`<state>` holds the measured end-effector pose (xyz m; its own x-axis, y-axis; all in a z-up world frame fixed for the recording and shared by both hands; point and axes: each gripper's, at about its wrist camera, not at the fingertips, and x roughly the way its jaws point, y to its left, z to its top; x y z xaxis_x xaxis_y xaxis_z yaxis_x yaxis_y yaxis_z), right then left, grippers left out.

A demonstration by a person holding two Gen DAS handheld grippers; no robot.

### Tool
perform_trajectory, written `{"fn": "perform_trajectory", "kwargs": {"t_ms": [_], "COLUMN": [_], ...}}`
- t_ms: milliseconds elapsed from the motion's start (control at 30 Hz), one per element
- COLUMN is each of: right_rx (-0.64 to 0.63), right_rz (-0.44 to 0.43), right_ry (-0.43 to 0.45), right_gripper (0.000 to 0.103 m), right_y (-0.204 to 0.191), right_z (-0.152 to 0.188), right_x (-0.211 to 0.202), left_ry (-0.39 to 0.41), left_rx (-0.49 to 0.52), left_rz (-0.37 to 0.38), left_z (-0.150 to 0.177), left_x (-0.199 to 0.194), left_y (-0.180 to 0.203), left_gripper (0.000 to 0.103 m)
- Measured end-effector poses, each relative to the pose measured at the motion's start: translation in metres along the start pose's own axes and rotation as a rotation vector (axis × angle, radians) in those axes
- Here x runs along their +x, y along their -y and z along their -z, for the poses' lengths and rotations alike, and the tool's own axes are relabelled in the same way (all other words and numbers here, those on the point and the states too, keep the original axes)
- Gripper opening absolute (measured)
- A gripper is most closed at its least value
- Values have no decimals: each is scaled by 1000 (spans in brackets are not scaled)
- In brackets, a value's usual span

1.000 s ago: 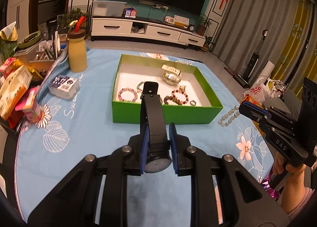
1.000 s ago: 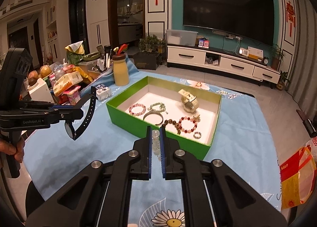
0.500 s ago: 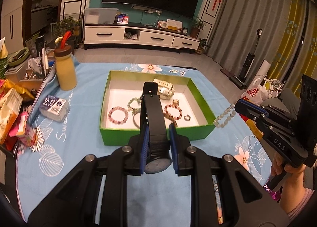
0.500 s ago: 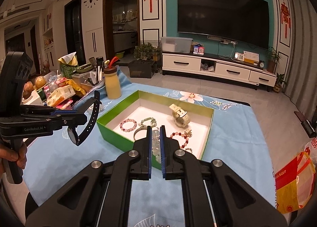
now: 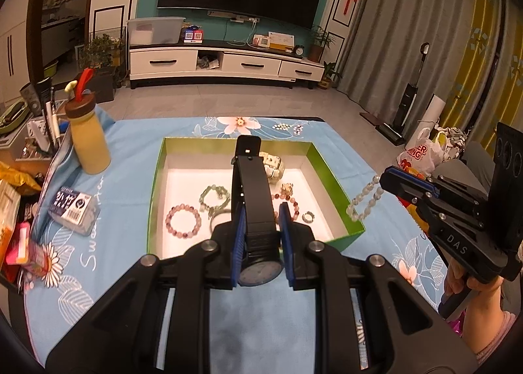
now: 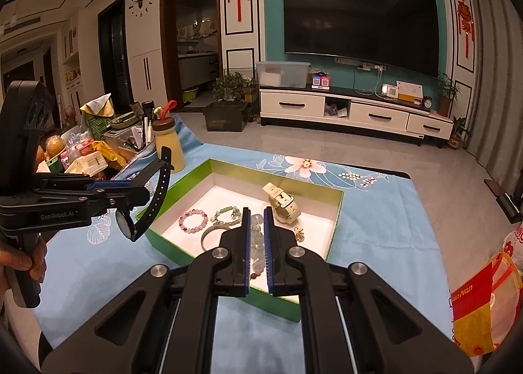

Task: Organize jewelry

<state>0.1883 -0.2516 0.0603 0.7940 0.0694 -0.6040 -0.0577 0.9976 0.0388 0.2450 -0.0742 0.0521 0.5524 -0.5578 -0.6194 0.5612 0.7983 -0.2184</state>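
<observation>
The left tongs (image 5: 260, 236) are clamping a black watch (image 5: 253, 197); the right tongs (image 6: 256, 243) are pinching a pale bead bracelet (image 5: 364, 199). At twelve o'clock on the worktop (image 5: 130, 236), the green box (image 5: 330, 174) is holding a pink bracelet (image 5: 183, 220), green bracelet (image 5: 214, 196) and cream watch (image 6: 284, 205).

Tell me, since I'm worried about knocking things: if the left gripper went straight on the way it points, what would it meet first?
Probably the green box, landing among the bracelets inside, though depth is unclear. The left gripper holds the black watch.
</observation>
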Motion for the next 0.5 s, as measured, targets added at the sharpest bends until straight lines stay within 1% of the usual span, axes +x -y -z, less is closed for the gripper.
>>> {"fn": "perform_trajectory", "kwargs": {"t_ms": [300,500], "right_rx": [29,55], "right_rz": [-5,-23], "right_ry": [-7,-31], "right_gripper": [7,7], "right_y": [14,24], "right_z": [-7,-12], "right_x": [17,35], "left_ry": [-18,-32], "left_rx": [6,-8], "left_rz": [14,21], "left_z": [-14,-26], "left_x": [29,48], "left_y": [1,-3], "left_gripper": [20,20]}}
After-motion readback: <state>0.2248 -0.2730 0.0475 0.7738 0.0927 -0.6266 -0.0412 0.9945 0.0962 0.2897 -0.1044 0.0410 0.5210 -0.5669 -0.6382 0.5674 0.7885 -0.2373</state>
